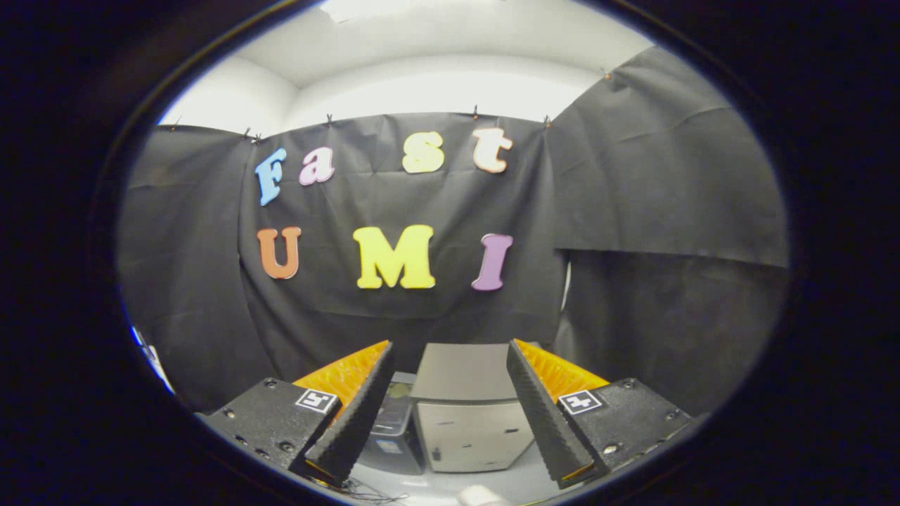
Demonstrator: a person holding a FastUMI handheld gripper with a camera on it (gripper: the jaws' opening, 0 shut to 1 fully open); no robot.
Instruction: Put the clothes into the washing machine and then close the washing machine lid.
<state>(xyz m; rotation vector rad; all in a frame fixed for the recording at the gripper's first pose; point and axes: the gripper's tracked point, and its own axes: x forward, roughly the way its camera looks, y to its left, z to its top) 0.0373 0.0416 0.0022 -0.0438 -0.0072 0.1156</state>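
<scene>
Wall cloth (654, 330) closes off the booth behind everything, which keeps the background plain. It plays no part in the job.

Table (524, 478) is pale and carries all the task items, which are grouped close together within easy reach of your approach line.

Washing machine (471, 436) is a small light box straight ahead, sitting in the gap between the fingers and beyond them. You're already squared up on it, so the aim looks deliberate. The grey lid (464, 372) shows as a flat panel above the pale front. I can't tell whether it's standing up or lying shut, so neither stage of the task is settled: this could be an open drum waiting for a load, or a machine that's loaded and closed.

Gripper (448, 348) is held level and back from the machine. Its fingers are spread wide with nothing between the pads, so it's carrying nothing. That spread suits taking a soft bundle or straddling the lid edge.

Dark bin (394, 432) sits just left of the machine, touching or nearly so. It holds something I can't make out, possibly clothes.

Pale lump (481, 496) lies on the table close under the fingers, cut off by the view. It may be a garment, but I can't confirm that.
</scene>
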